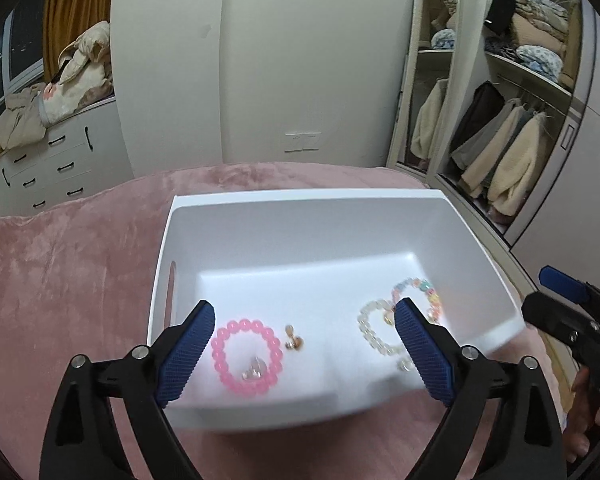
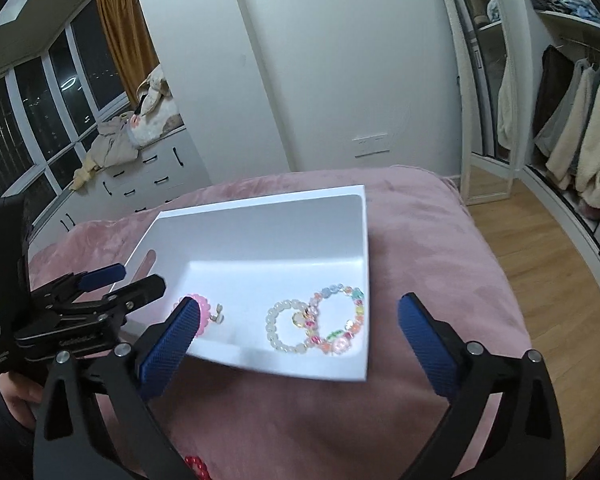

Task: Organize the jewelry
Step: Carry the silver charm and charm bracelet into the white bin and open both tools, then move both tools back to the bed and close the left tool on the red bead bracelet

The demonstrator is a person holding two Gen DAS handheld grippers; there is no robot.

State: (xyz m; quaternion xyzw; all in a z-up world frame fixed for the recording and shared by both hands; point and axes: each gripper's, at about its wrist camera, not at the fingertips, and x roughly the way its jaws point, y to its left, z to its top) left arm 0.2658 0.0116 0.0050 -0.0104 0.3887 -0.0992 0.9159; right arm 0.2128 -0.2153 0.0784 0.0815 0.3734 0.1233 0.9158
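A white bin [image 1: 300,208] [image 2: 260,208] sits on a pink blanket. Inside lie a pink bead bracelet [image 1: 246,356] [image 2: 202,314], a small earring [image 1: 292,338] [image 2: 219,314], a white pearl bracelet [image 1: 370,332] [image 2: 284,326] and a multicoloured bead bracelet [image 1: 424,294] [image 2: 340,316]. My left gripper [image 1: 304,354] is open and empty, above the bin's near edge; it also shows in the right wrist view [image 2: 120,280]. My right gripper [image 2: 296,344] is open and empty, just before the bin's near edge. A red bead item [image 2: 196,466] lies on the blanket under the right gripper.
The pink blanket [image 1: 60,280] [image 2: 440,260] covers the bed. A white dresser [image 1: 56,160] with piled clothes stands at the left. An open wardrobe [image 1: 512,120] with hanging coats is at the right, and a wooden floor [image 2: 540,240] lies beside the bed.
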